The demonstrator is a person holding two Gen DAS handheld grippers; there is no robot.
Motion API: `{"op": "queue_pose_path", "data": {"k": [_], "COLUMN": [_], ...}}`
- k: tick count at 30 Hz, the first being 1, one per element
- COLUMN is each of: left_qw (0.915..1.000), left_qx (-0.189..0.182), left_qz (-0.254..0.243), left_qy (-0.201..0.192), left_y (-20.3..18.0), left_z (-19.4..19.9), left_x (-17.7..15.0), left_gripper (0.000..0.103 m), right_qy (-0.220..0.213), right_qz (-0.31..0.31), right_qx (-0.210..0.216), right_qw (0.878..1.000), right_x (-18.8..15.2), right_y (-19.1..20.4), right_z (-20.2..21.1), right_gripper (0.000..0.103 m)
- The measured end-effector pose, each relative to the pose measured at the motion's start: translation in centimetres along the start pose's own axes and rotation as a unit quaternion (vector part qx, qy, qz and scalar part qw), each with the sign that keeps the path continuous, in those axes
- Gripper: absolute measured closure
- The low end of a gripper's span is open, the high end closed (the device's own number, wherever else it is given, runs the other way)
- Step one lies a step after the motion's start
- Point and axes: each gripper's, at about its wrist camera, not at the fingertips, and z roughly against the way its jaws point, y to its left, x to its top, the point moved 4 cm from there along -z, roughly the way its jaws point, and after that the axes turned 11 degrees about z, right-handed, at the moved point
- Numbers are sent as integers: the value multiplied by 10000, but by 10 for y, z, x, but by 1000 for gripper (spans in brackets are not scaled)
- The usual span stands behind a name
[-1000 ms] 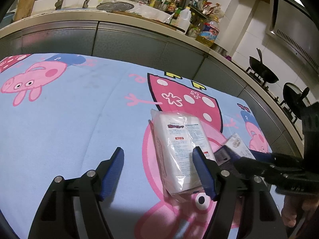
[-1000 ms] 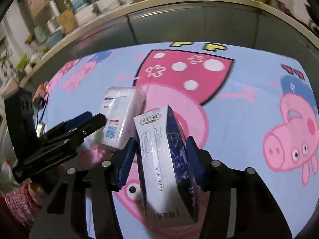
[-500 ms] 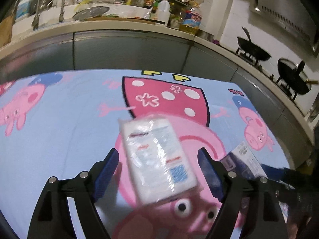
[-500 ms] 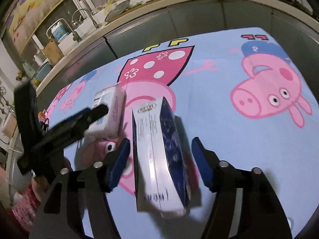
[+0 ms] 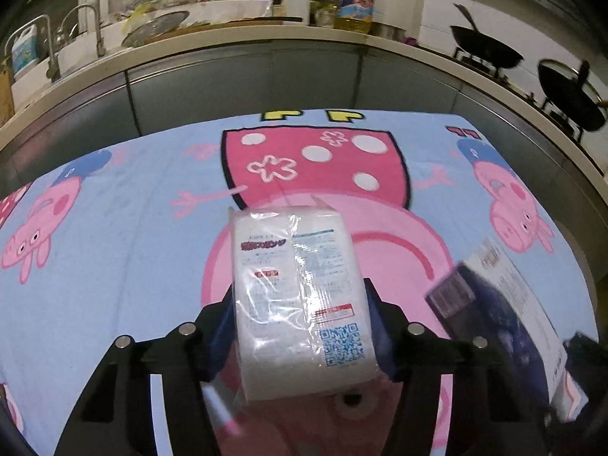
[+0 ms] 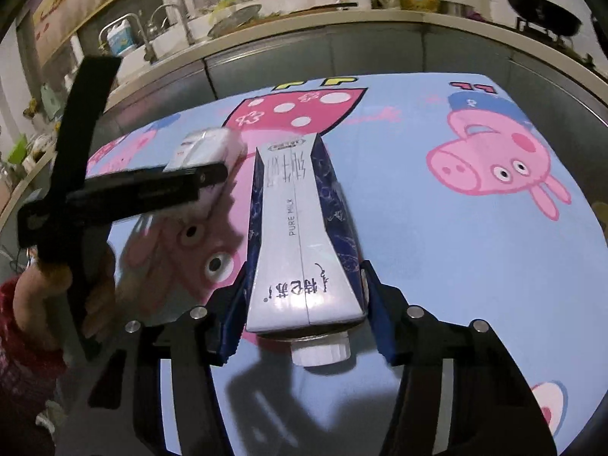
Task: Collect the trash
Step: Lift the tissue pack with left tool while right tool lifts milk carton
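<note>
Your left wrist view looks forward and down along its hand-held gripper (image 5: 300, 326) at the bench (image 5: 114, 266), close in, facing the far counter (image 5: 304, 38). Your right wrist view does likewise from further right. Both share the pink-dressed pig print, the pack (image 5: 300, 296) and carton (image 6: 300, 235).

Right gripper (image 6: 304, 315) jaws closing on milk carton (image 6: 300, 235); cartoon tablecloth (image 6: 456, 266) beneath.
</note>
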Motion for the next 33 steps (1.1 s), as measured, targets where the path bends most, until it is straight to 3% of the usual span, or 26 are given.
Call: {"op": "queue_pose_path", "data": {"k": [8,12,17,22,24,27,33], "left_qw": [9978,9942,9928,9940,9944,9953,9954], "left_qx": [-573,-809,-802,-737,-713,-695,-883], "left_qz": [-304,-687,-867,-771,-737,-623,-139], "left_qy": [113,163,192,237,242,252,356], "left_y": [-17,-31,-36,-37,-36,-31,-17], "left_z": [33,49,56,53,54,55,61], "left_x": [-47,-75,-92,-90,-91,-91,-85], "left_gripper": [43,42,39,31,30,24,21], "right_qy": [-185,-170,-144,-52,-79,-162,-333], "right_qz": [-522,-583,-595,-576,-596,-621,-684], "right_qx": [-327,-438,-543,-535,-506,-523,-505], "right_qw": [9979,9972,9966,9969,9969,9966,9958], "right_x": [-29,-54,-76,-79,-80,-79,-75], "right_y": [-23,-23,-21,-17,-16,-18,-18], "right_z": [29,49,66,63,65,68,76], "right_gripper": [51,51,50,44,35,31,26]}}
